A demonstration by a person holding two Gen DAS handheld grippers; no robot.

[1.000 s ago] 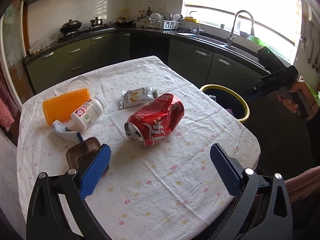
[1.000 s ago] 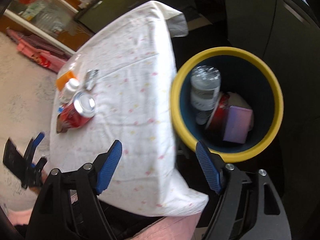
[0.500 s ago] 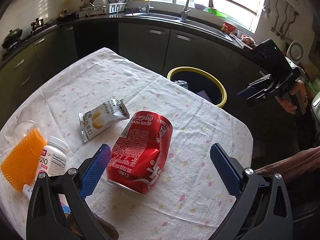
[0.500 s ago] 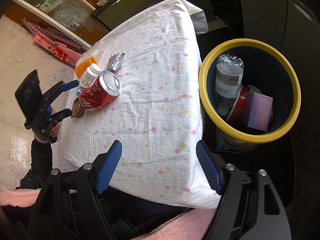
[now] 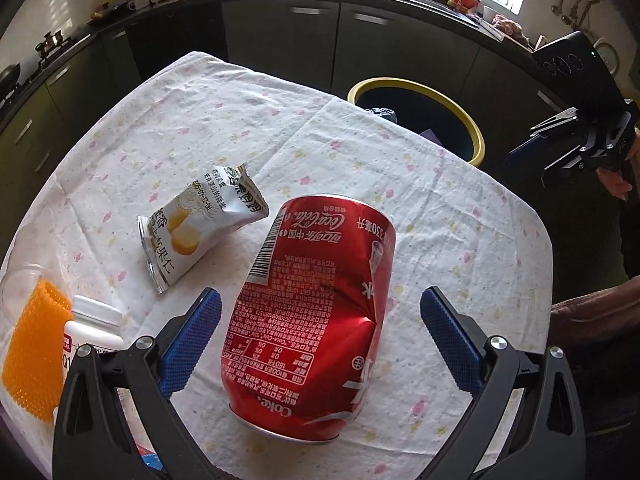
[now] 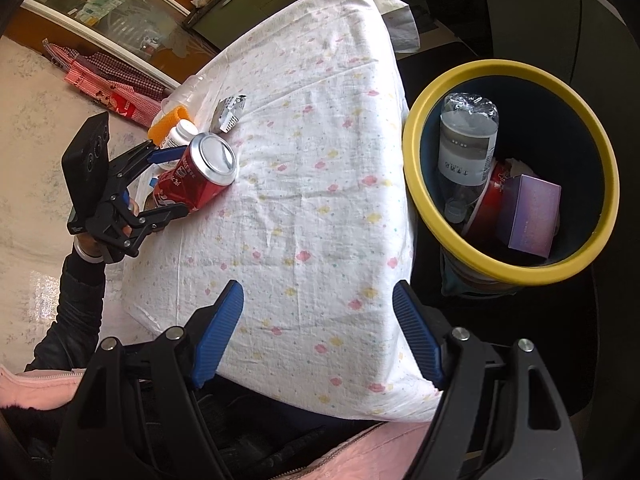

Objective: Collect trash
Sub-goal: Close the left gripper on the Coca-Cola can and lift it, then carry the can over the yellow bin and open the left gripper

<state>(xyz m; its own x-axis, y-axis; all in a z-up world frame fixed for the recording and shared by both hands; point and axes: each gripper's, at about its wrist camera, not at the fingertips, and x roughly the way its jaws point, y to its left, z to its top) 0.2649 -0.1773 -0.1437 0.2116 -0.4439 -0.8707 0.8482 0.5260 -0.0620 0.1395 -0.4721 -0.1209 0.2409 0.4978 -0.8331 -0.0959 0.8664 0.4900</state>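
Observation:
A dented red Coke can (image 5: 312, 316) lies on its side on the table's flowered cloth (image 5: 440, 248). My left gripper (image 5: 320, 336) is open, its blue pads on either side of the can without touching it. The right wrist view shows the same can (image 6: 196, 176) between the left gripper's fingers (image 6: 160, 184). A white snack wrapper (image 5: 200, 228) lies just left of the can. The yellow-rimmed bin (image 6: 512, 172) stands beside the table, holding a plastic bottle, a red tub and a purple box. My right gripper (image 6: 320, 336) is open and empty above the table's near corner.
An orange spiky brush (image 5: 34, 352), a white pill bottle (image 5: 94, 336) and a clear cup (image 5: 20, 280) sit at the table's left edge. Dark kitchen cabinets (image 5: 280, 32) and a counter with a sink run behind. The bin (image 5: 420, 116) stands past the far table edge.
My left gripper has moved forward and turned, so the can now lies between its open fingers. My right gripper has drifted from over the bin toward the table corner.

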